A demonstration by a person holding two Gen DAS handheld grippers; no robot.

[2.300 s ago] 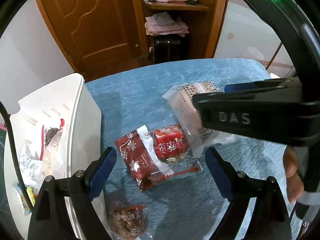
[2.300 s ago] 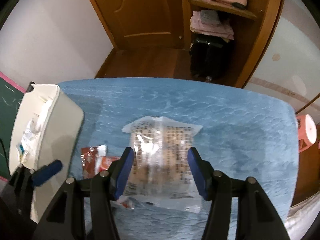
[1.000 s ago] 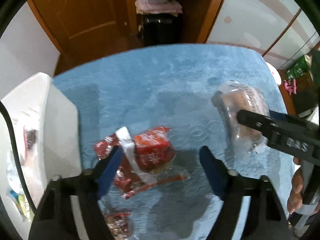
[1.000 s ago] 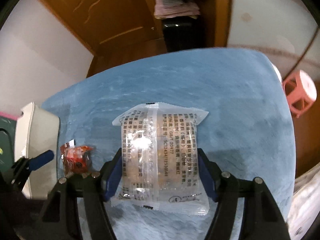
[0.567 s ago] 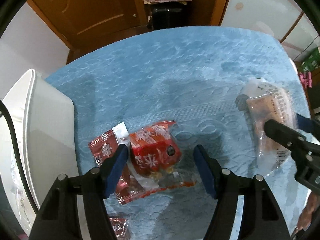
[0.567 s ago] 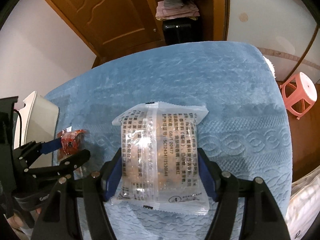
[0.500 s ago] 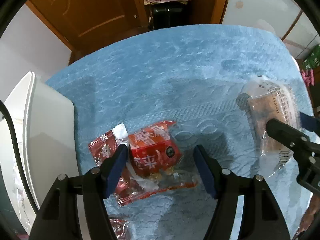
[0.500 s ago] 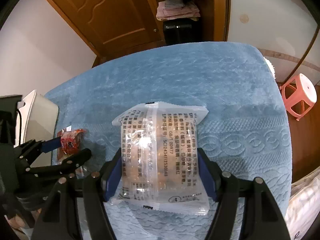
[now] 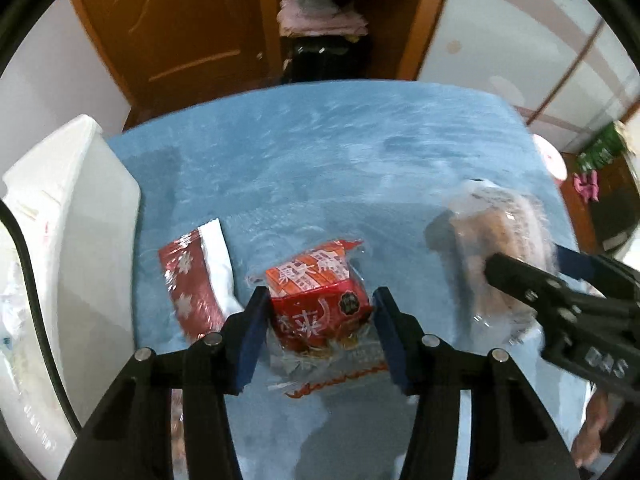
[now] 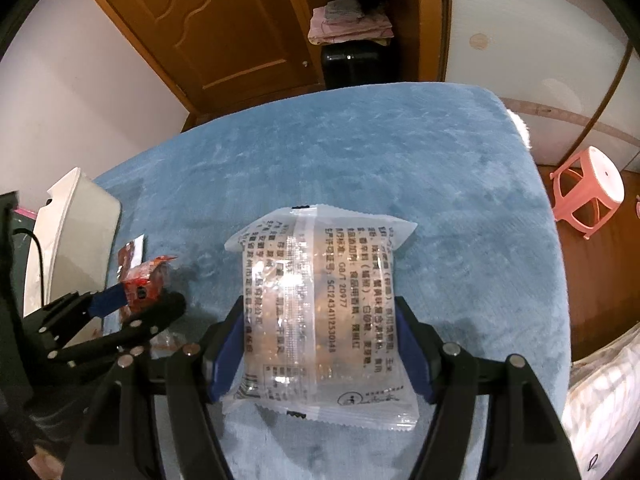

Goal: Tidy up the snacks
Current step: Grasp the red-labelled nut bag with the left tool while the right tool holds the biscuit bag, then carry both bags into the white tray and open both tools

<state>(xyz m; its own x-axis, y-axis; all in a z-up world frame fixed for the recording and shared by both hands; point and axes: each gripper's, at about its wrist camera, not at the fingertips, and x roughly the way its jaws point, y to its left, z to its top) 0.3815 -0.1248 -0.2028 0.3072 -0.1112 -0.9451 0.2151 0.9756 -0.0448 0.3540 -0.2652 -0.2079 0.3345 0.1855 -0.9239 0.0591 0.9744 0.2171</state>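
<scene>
Both fingers pairs are clenched — left gripper (image 9: 318, 316) on the red pack (image 9: 320, 300), right gripper (image 10: 320, 344) on the clear pack (image 10: 320, 320) — and either slick wrapper, mid-frame, may slip before reaching the bin (image 9: 80, 208) at left.

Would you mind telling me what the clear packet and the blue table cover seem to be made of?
Clear packet: thin glossy plastic film, judging by its glare, see-through body and crimped ends. Blue cover: soft matte pile fabric, probably a towel or fleece; embossed pattern.

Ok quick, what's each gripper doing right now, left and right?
Left gripper: shut on the red snack pack.
Right gripper: shut on the clear bread packet.
</scene>
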